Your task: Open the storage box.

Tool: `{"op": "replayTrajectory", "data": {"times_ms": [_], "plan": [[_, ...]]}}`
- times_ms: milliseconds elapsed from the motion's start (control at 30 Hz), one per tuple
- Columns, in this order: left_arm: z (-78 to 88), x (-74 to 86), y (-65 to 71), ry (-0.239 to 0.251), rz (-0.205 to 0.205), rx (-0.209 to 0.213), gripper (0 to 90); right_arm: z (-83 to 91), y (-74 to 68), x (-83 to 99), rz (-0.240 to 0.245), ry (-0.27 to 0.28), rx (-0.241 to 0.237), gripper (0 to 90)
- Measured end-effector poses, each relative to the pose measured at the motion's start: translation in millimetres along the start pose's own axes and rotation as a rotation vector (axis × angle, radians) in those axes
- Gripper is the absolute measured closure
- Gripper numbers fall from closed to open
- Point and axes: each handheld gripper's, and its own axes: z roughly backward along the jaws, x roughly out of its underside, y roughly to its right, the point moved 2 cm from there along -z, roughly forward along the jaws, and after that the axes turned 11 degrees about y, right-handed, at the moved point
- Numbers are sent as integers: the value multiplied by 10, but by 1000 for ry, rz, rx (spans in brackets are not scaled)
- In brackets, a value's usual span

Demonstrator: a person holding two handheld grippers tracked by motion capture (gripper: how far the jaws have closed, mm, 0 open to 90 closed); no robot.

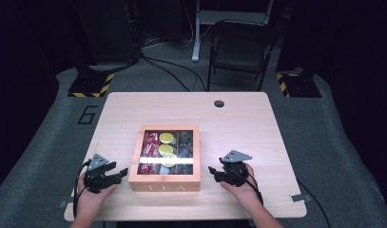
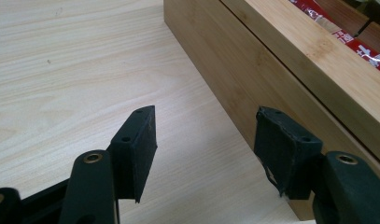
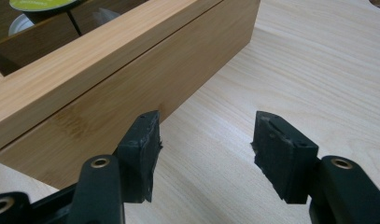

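Nearest the camera in the high view, two forearms enter from the bottom edge, each hand carrying a two-jaw gripper.

1. Left gripper (image 1: 119, 172): rests on the table (image 1: 238, 118) just beside the left wall of the tea box (image 1: 164, 186). In the left gripper view its jaws stand apart with nothing between them; the right jaw lies close against the box wall, though contact cannot be confirmed.

2. Tea box: a bamboo box marked "TEA" on its front face, placed near the table's front edge, between the two grippers. Its windowed lid (image 1: 170, 128) is down. Through the window, red sachets (image 1: 150, 144) fill the left compartments, yellow-green round packets (image 1: 166, 143) the middle ones, and darker items the right.

3. Right gripper (image 1: 213, 171): rests on the table just beside the right wall of the box. In the right gripper view its jaws are also spread and empty; the left jaw sits near the wall's lower edge.

Status, as a judgement: the approach to the box is complete, with both grippers positioned at its sides. Nothing is grasped yet. Lifting the lid or moving the box, and any handling of the contents, remain to be done.
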Motion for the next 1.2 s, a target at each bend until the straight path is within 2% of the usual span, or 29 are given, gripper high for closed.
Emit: {"op": "replayTrajectory", "data": {"times_ms": [233, 333, 600, 700, 1200], "plan": [[25, -19, 14, 16, 14, 0, 393, 19, -8, -20, 5, 18, -11, 414], [56, -42, 28, 12, 18, 14, 398, 51, -43, -46, 1, 28, -15, 417], [86, -75, 78, 30, 7, 28, 402, 95, -135, -96, 54, 34, -38, 421], [102, -92, 98, 23, 9, 39, 402, 99, -154, -103, 51, 36, -46, 422], [162, -152, 171, 48, 4, 64, 408, 143, -273, -158, 47, 58, -80, 424]]}}
